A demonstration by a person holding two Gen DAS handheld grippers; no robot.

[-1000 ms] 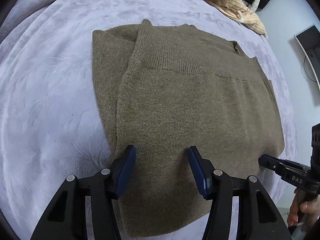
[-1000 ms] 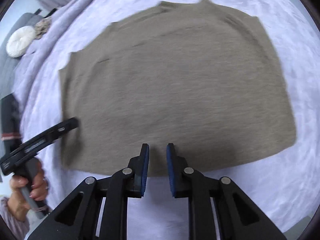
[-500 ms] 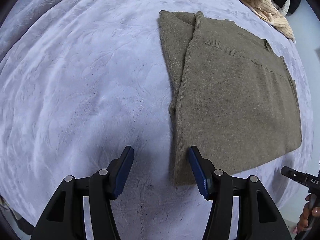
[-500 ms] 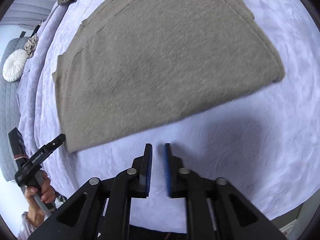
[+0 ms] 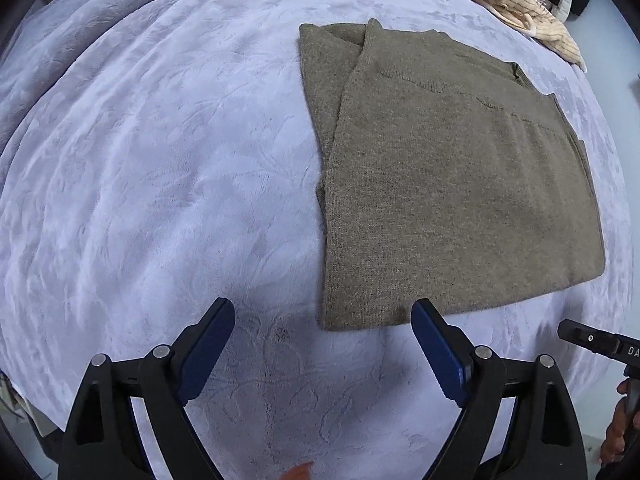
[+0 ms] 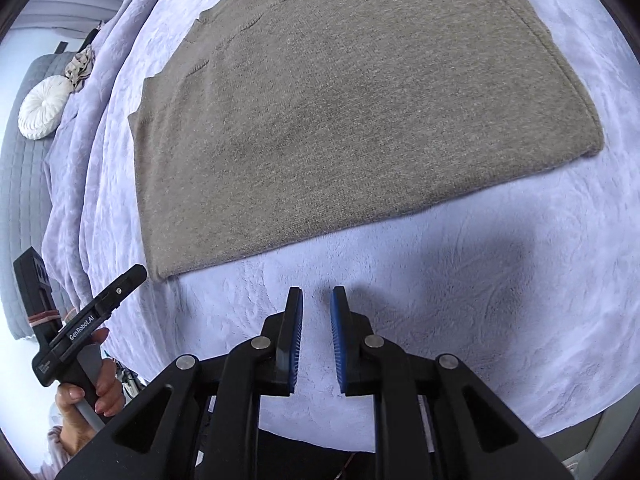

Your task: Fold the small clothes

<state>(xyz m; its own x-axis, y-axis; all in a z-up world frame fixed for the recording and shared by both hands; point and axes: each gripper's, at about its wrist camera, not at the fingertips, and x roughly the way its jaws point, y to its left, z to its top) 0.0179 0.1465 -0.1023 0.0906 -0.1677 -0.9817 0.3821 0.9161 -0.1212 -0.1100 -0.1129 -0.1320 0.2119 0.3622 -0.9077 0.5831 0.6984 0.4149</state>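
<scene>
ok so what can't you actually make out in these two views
- Sweater: its layers underneath are hidden by its own top layer in both views; its far edge is cut off in the right wrist view.
- Heap of clothes: cut by the top edge, left wrist view.
- Right tongs: only the tip shows in the left wrist view.

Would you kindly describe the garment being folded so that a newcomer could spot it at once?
Start from the lavender plush blanket that covers the bed. Lying flat in the middle of it is the olive-brown knit sweater, folded into a neat rectangle. Unlike the cream ribbed clothing crumpled at the far edge, it is smooth, plain and dark.
</scene>
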